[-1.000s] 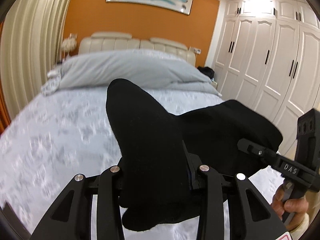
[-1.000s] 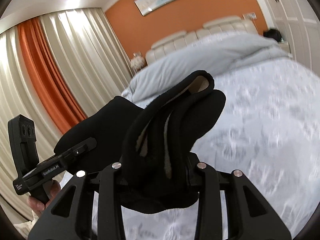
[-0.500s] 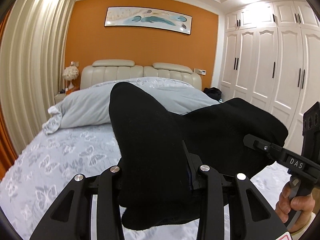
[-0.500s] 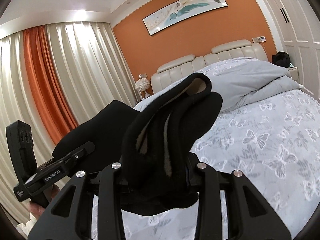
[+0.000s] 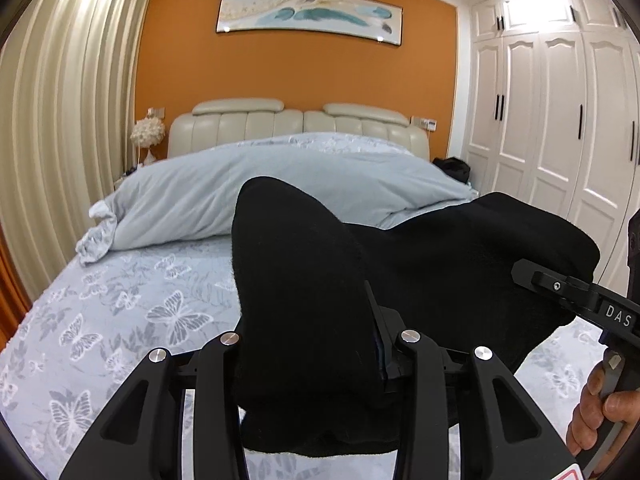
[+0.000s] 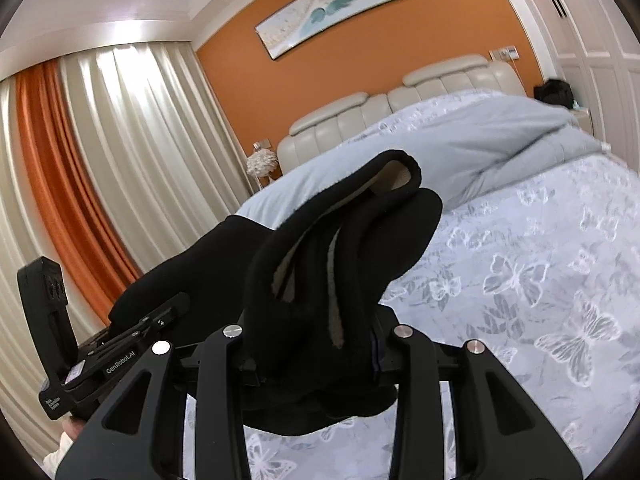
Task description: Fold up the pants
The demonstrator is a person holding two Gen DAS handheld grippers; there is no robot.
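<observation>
The black pants [image 5: 304,280] hang between my two grippers, held up above the bed [image 5: 132,312]. My left gripper [image 5: 316,364] is shut on one bunched edge of the pants. My right gripper [image 6: 316,356] is shut on another edge, where the pale inner lining [image 6: 394,174] shows. The right gripper also shows at the right of the left wrist view [image 5: 568,292]. The left gripper shows at the left of the right wrist view [image 6: 132,340]. The cloth hides the fingertips of both.
The bed has a butterfly-print sheet [image 6: 540,280] and a bunched grey duvet [image 5: 256,184] by the cream headboard [image 5: 296,124]. White wardrobes [image 5: 560,120] stand on the right, curtains [image 6: 120,152] on the left. A lamp [image 5: 148,136] sits on the bedside table.
Both grippers have tilted upward with the pants, so the views now show more wall and headboard and less of the bed. The grip on the pants is unchanged.
</observation>
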